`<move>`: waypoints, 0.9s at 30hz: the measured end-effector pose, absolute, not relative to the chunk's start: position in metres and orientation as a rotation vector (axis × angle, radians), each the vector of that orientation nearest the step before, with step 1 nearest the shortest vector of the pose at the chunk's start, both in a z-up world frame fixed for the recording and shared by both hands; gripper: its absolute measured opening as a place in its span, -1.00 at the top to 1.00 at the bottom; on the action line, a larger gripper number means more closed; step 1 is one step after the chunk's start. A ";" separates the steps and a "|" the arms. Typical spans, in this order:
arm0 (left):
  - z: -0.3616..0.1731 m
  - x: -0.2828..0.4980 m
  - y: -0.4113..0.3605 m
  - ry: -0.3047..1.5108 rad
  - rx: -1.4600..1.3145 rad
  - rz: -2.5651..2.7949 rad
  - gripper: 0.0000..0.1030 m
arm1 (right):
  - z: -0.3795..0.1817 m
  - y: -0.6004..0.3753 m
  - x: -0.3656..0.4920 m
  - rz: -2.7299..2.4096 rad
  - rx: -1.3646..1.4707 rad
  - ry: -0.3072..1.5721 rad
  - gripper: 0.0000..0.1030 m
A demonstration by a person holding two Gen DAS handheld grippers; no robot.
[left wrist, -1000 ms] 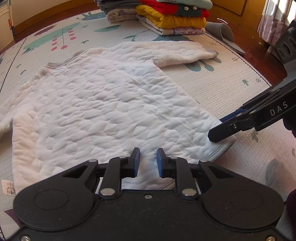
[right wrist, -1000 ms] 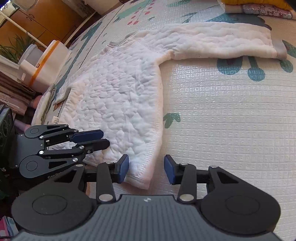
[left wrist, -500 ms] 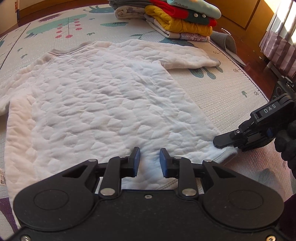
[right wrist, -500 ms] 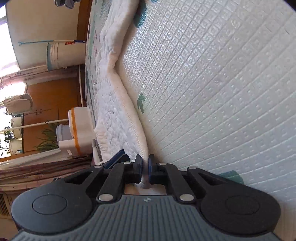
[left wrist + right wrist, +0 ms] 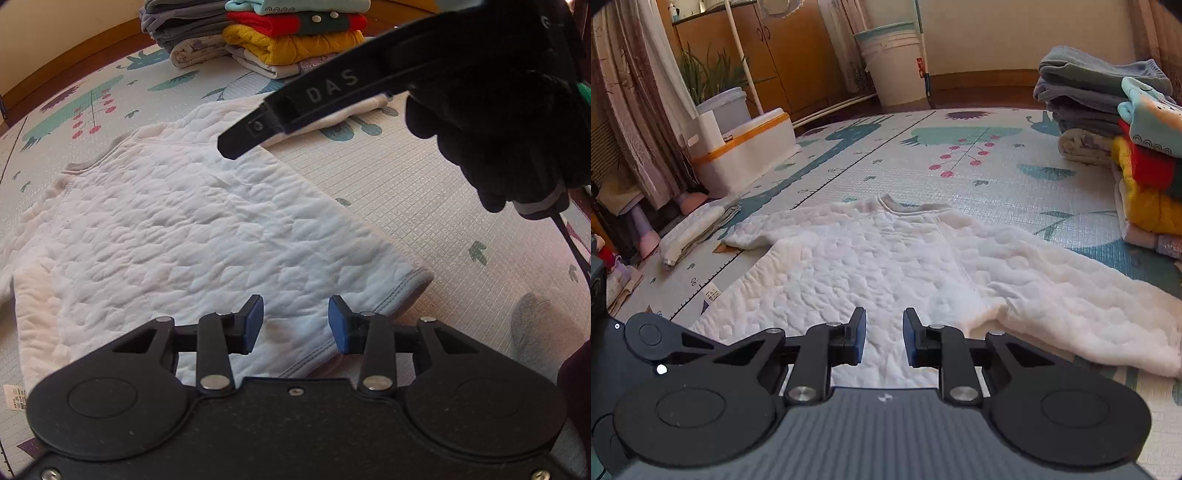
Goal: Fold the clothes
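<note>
garment: white quilted sweatshirt point(image 5: 192, 236) lies flat on the patterned play mat point(image 5: 424, 192), sleeves spread, collar far from the cameras
left gripper point(image 5: 295, 319): jaws wide apart, empty, low over the hem
right gripper point(image 5: 884, 334): jaws parted, empty, raised above the sweatshirt's body
right hand point(image 5: 517, 122): black glove around the handle
background: stack of folded clothes point(image 5: 291, 37) at the mat's far edge

White bucket point(image 5: 892, 62), potted plant point(image 5: 713, 86).
</note>
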State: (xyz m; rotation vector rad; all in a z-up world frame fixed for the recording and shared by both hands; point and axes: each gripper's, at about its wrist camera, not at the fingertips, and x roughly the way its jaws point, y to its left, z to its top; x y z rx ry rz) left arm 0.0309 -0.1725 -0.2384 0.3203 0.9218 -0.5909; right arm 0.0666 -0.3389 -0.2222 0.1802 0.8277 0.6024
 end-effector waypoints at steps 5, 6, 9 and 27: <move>-0.244 0.027 -0.181 0.942 0.326 -0.594 0.28 | -0.241 -0.343 0.094 0.576 0.226 0.825 0.66; -0.245 0.027 -0.183 0.946 0.327 -0.595 0.28 | -0.245 -0.344 0.099 0.571 0.235 0.825 0.83; -0.248 0.027 -0.184 0.958 0.317 -0.597 0.25 | -0.256 -0.347 0.115 0.555 0.263 0.823 1.00; -0.242 0.171 -0.019 0.989 0.121 -0.085 0.65 | -0.270 -0.345 0.110 0.537 0.234 0.841 0.83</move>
